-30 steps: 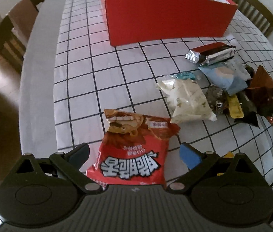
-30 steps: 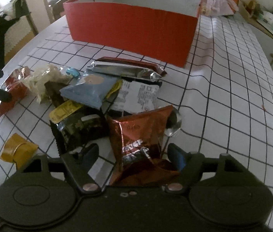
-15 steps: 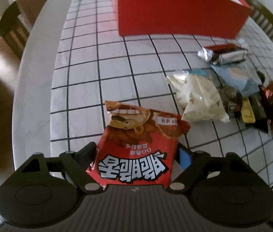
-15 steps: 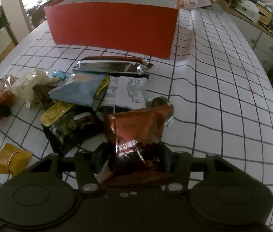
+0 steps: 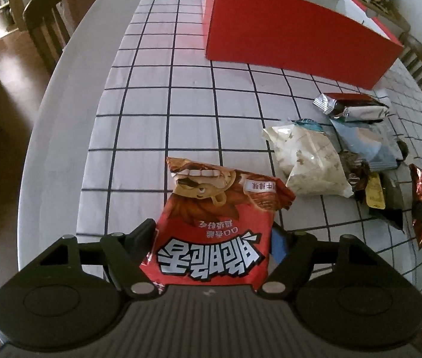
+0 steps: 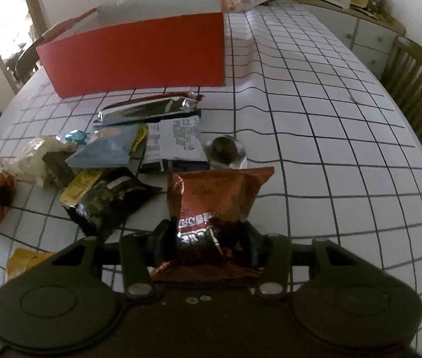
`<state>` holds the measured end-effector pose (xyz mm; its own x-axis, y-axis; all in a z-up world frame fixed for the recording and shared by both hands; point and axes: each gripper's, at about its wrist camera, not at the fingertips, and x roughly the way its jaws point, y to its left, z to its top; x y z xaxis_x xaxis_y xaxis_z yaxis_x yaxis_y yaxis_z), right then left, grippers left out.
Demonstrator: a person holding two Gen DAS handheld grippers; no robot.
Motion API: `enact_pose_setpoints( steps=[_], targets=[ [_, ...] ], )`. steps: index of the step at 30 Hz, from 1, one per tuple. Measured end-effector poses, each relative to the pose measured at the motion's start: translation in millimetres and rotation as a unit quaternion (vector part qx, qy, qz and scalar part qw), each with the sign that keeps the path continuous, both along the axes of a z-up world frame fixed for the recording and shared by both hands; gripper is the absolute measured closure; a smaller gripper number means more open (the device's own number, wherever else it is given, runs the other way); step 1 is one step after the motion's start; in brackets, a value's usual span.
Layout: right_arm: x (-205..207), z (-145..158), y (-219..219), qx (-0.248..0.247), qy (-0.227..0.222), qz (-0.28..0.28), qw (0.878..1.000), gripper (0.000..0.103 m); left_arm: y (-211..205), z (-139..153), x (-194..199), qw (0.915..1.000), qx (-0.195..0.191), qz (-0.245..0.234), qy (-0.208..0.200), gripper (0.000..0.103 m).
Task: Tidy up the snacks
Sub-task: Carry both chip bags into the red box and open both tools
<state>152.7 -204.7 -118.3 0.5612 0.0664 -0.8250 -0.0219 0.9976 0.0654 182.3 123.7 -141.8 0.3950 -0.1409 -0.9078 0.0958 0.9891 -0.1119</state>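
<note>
While you hold a pair of tongs in each hand over the table (image 5: 139, 137), both pairs are clamped on snack bags. Your left tongs (image 5: 212, 238) have just been closing, and their pads now press the sides of a red snack bag (image 5: 214, 226) printed with a cartoon face and large white lettering; the bag's far end points toward the red box (image 5: 297, 44). Your right tongs (image 6: 208, 238) have also just been closing and now pinch the lower part of a shiny copper-brown snack bag (image 6: 214, 200), whose top edge stands up toward the red box (image 6: 139, 53).

The red box sits open at the far side of the table, which is covered by a white cloth with a black grid. Between the box and your tongs lies the rest of the snack pile. Nearest the box is a silver foil bar (image 6: 148, 109). Just on the near side of it lie a pale blue packet (image 6: 106, 146) and a white packet with small print (image 6: 175, 141). A cream-coloured bag (image 5: 309, 161) lies farther from the box, on the left edge of the pile, and a dark crinkled packet (image 6: 109, 203) with a yellow sachet (image 6: 81, 185) touching it lies closer to you. A wooden chair (image 5: 47, 26) stands beside the table, left of the box.
</note>
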Motion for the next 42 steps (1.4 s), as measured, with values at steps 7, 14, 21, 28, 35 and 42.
enact_pose_setpoints(
  steps=[7,14,21,28,35,42],
  targets=[
    [-13,19,5,0.010,-0.018,-0.014,1.000,0.055,9,12,-15,0.9997,-0.022,0.006,-0.003,0.027],
    [-17,47,17,0.011,-0.040,-0.015,0.999,0.055,10,49,-18,0.9988,-0.028,0.009,-0.039,0.027],
    [8,88,31,0.010,-0.075,0.018,0.997,0.055,-8,92,-1,0.9949,-0.037,-0.014,-0.092,0.027],
    [56,126,46,0.010,-0.108,0.059,0.992,0.055,-36,127,40,0.9911,-0.042,-0.032,-0.122,0.027],
    [118,141,47,0.010,-0.117,0.073,0.990,0.055,-61,145,101,0.9901,-0.020,-0.030,-0.136,0.027],
    [182,126,45,0.006,-0.085,0.091,0.992,0.055,-74,141,166,0.9921,0.008,-0.022,-0.123,0.027]
  ],
)
